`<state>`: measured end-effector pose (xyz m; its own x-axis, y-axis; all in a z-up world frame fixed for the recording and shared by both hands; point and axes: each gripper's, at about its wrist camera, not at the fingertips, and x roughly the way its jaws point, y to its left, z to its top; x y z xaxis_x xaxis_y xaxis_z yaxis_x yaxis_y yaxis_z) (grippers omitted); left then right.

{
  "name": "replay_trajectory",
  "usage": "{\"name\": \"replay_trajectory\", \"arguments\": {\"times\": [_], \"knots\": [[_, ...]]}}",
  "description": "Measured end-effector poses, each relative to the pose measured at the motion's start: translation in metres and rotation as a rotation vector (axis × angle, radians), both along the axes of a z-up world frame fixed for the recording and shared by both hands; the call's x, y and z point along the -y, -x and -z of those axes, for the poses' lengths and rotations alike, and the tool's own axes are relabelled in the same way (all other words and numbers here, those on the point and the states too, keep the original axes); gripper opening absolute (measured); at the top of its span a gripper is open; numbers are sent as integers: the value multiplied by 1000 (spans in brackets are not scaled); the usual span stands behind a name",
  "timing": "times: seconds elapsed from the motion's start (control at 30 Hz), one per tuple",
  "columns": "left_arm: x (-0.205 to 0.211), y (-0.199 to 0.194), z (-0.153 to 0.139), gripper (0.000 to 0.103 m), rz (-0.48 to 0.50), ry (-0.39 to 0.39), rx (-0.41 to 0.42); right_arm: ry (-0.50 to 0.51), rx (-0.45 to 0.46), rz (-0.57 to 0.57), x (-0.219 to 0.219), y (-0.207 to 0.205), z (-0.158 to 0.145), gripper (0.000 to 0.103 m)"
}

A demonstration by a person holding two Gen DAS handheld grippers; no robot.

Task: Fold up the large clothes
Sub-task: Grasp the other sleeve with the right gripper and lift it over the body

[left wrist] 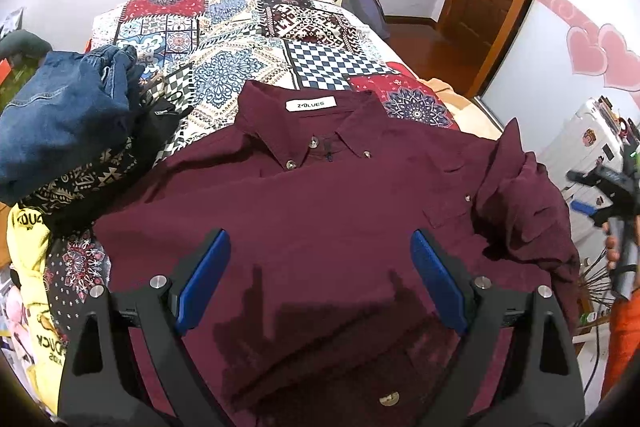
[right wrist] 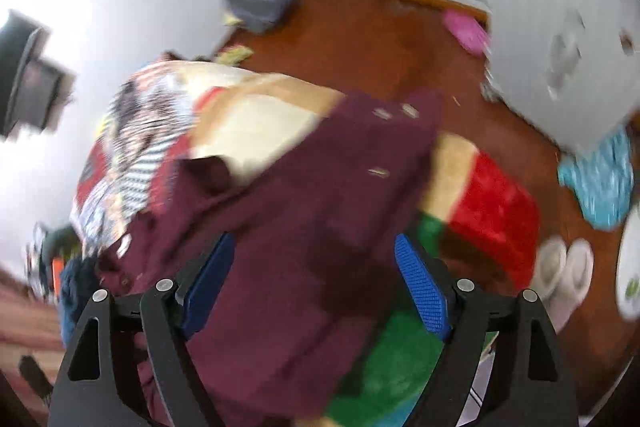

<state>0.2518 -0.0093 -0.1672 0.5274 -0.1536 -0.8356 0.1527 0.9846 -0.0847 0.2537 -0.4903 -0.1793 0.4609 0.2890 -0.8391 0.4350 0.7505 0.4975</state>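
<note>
A maroon button-down shirt (left wrist: 320, 211) lies front-up on the patterned bedspread (left wrist: 240, 39), collar toward the far end, white label showing. Its right sleeve is bunched at the bed's right edge. My left gripper (left wrist: 320, 247) is open above the shirt's chest, blue pads apart and holding nothing. My right gripper (right wrist: 314, 251) is open above the shirt's sleeve side (right wrist: 304, 219); that view is motion-blurred. The right gripper also shows in the left wrist view (left wrist: 612, 187) past the bed's right edge.
Blue jeans (left wrist: 60, 119) and a black garment are piled at the bed's left, with a yellow shirt (left wrist: 28, 267) below them. A red, green and beige blanket (right wrist: 492, 211) hangs over the bed's side. Slippers (right wrist: 560, 267) and a blue cloth (right wrist: 600, 183) lie on the wooden floor.
</note>
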Motion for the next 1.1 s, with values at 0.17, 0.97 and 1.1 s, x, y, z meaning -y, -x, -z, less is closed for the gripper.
{"name": "replay_trajectory", "arguments": {"times": [0.17, 0.97, 1.1], "knots": [[1, -1, 6, 91, -9, -20, -19, -34, -47, 48, 7, -7, 38, 82], [-54, 15, -40, 91, -108, 13, 123, 148, 641, -427, -154, -59, -236, 8], [-85, 26, -57, 91, -159, 30, 167, 146, 710, -608, -234, -55, -262, 8]]}}
